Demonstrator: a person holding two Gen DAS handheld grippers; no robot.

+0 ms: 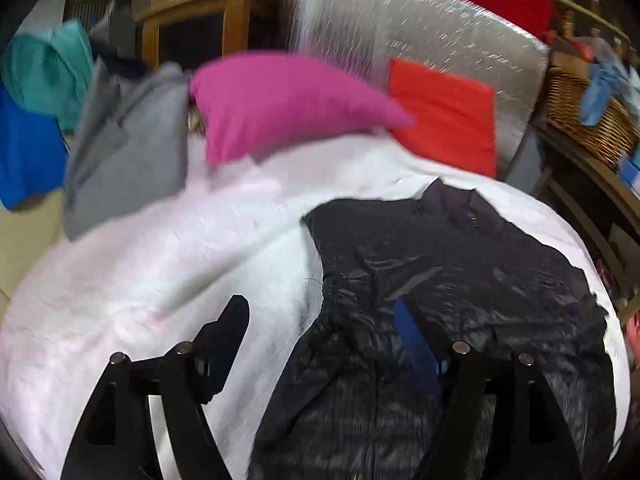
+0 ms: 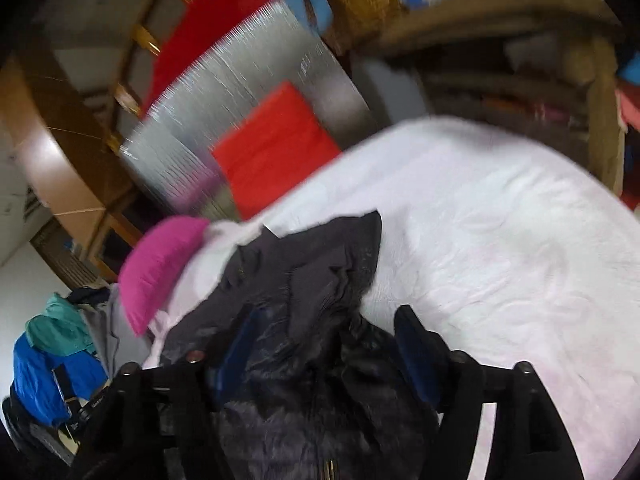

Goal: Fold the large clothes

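Note:
A dark puffy jacket (image 1: 460, 272) lies crumpled on the white bed sheet (image 1: 160, 272). In the left wrist view my left gripper (image 1: 320, 312) hovers over the jacket's left edge with its jaws wide apart; one finger (image 1: 230, 328) is above the sheet, the other (image 1: 408, 332) above the dark cloth. Nothing is pinched. In the right wrist view the jacket (image 2: 312, 280) is bunched below my right gripper (image 2: 324, 328). Its fingers stand apart on either side of the heap, and the pads do not press on the cloth. Both views are blurred.
A pink pillow (image 1: 280, 104) and a red cushion (image 1: 444, 116) lean on a silver padded headboard (image 1: 400, 28). Grey clothing (image 1: 128, 148) and teal and blue garments (image 1: 44, 80) pile up at the left. A wicker basket (image 1: 584, 120) stands on wooden shelving at the right.

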